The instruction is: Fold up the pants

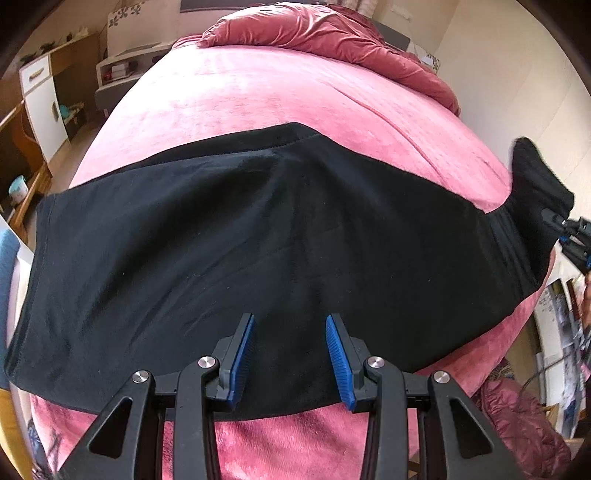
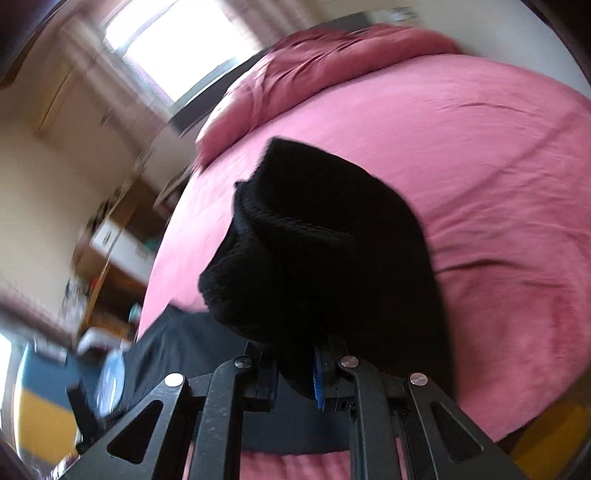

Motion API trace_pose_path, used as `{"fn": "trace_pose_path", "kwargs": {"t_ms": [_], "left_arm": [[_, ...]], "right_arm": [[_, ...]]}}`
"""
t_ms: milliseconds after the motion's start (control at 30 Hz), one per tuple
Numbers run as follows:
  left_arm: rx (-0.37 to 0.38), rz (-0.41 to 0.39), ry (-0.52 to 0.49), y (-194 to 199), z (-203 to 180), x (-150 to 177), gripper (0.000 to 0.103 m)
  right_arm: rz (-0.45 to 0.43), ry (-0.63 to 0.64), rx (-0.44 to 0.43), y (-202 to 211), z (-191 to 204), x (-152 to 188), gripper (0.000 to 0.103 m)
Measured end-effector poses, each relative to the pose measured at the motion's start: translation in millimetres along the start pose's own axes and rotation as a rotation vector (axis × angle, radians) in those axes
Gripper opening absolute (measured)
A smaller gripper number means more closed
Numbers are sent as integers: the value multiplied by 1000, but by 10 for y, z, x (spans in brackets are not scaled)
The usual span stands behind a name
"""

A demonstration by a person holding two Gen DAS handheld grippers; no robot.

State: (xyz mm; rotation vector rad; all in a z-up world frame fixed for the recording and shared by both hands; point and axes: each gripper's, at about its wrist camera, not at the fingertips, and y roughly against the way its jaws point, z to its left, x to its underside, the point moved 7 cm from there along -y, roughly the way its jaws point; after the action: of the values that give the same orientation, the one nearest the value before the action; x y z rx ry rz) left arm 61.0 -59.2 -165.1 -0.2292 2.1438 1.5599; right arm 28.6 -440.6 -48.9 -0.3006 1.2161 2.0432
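Black pants (image 1: 229, 236) lie spread sideways across a pink bed (image 1: 258, 96). My left gripper (image 1: 290, 319) is open and empty, its blue pads just above the pants' near edge at the middle. My right gripper (image 2: 295, 363) is shut on the pants' ribbed waistband end (image 2: 317, 236), which is bunched and lifted off the bed. In the left wrist view this lifted end (image 1: 535, 184) rises at the far right, with the right gripper (image 1: 561, 225) on it. The right wrist view is blurred.
A crumpled pink duvet (image 1: 325, 33) lies at the bed's head. White and wooden cabinets (image 1: 40, 96) stand to the left. A wall (image 1: 517, 74) is on the right. Clutter (image 1: 561, 332) sits beside the bed at the right.
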Motion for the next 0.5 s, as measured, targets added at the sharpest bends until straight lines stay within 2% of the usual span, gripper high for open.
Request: {"fn": "trace_pose_path", "kwargs": {"t_ms": [233,433,500], "left_arm": [[61,-15,20,119,53,-30,40],[168,-12,24,200,-45,-100,40],[216,-2,36,200,-89,-143,40]], "right_arm": [[212,230,-31,-742,947,651,14],[313,362,-18,-1161,1355,1076,15],[332,423,20,-1245,1401,1177,15]]}}
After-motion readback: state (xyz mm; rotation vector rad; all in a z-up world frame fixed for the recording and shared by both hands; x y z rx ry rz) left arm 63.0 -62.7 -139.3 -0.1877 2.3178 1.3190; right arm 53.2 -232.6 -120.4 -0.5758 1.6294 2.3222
